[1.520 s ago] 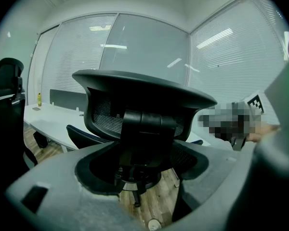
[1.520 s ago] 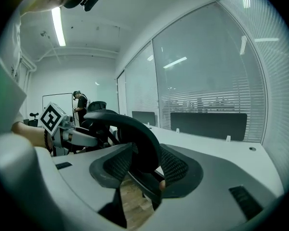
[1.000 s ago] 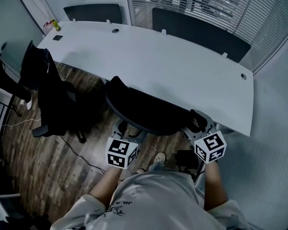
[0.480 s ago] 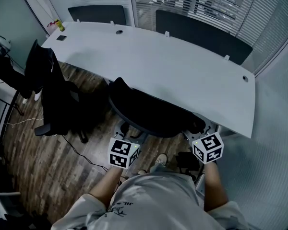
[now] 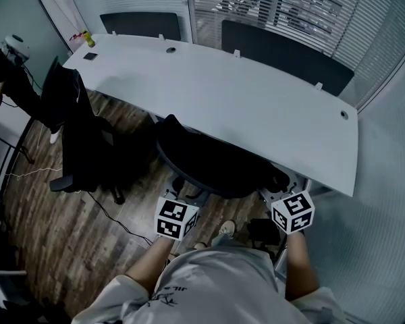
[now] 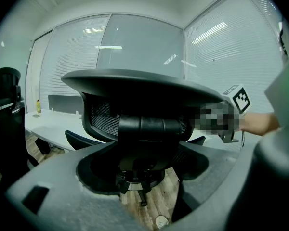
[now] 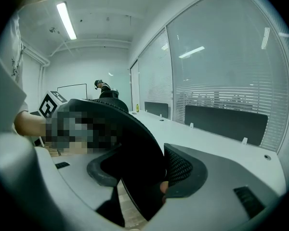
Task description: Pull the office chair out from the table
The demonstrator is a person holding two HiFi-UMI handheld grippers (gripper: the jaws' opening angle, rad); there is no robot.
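The black office chair [image 5: 212, 162] stands tucked under the white table [image 5: 256, 106], its curved backrest toward me. My right gripper [image 5: 275, 189] is at the backrest's right end. In the right gripper view the backrest's edge [image 7: 135, 143] runs between the jaws of that gripper [image 7: 144, 177], which are shut on it. My left gripper [image 5: 187, 196] is at the backrest's lower left. In the left gripper view that gripper [image 6: 144, 186] is open, with the mesh backrest [image 6: 139, 100] and chair base [image 6: 135, 179] seen beyond its jaws.
A second black chair [image 5: 77, 130] draped with dark cloth stands to the left on the wood floor [image 5: 47, 214]. A person [image 5: 7, 66] is at the far left. A yellow bottle [image 5: 88, 38] stands on the table's far corner. Glass walls close the right side.
Both grippers and the chair's backrest have shifted slightly toward me. The person at the far left has come further into view.
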